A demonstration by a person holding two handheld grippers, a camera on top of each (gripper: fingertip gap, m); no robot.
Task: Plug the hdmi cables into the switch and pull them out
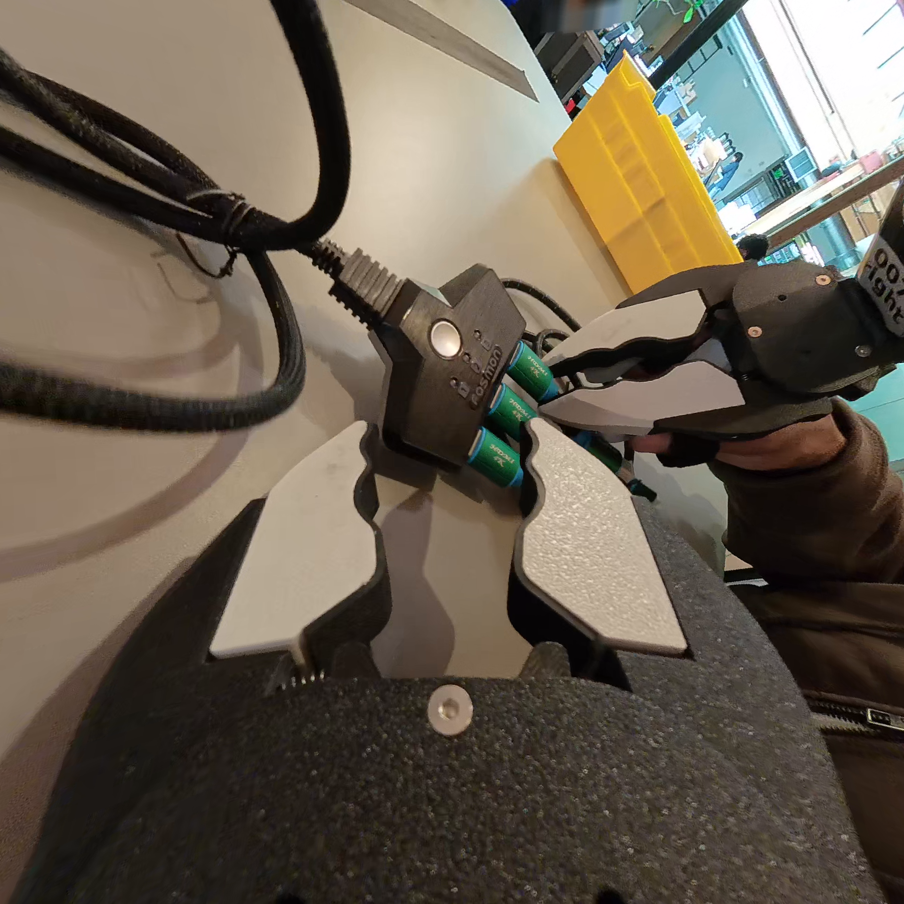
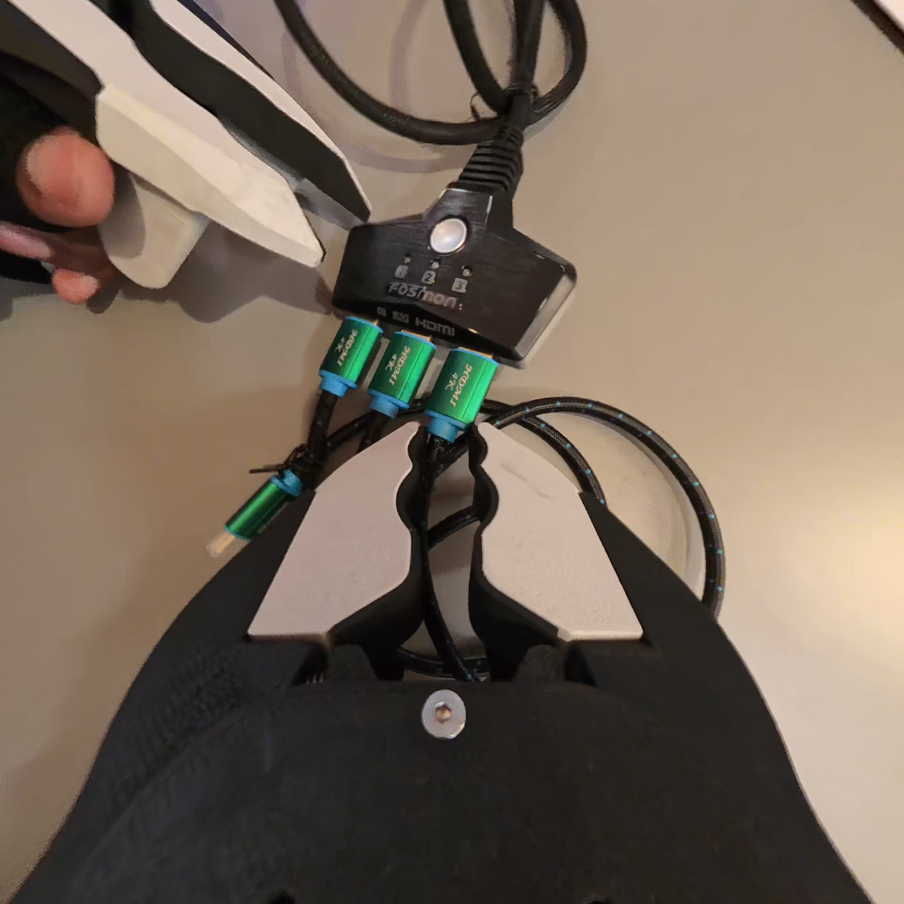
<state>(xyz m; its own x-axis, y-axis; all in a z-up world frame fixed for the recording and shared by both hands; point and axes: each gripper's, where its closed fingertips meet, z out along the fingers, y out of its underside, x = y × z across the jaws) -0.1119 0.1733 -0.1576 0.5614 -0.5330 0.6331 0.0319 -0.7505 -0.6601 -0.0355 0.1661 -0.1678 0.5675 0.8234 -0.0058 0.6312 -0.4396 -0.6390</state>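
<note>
Left tool [image 1: 447, 433] stands wide, straddling a corner of the black switch box [image 1: 440, 372] on the tabletop [image 1: 440, 146] — can't tell if it's pressing. Right tool [image 2: 442, 433] is closed down on the braided cable [image 2: 435, 469], right behind the third green plug [image 2: 460, 386].

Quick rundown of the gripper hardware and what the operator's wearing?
Both grippers, left and right, have textured black bodies, one silver screw each, and pale grey fingers with wavy black inner edges. The right body carries a lettered label. The operator wears a black fingerless glove and brown sleeve.
</note>
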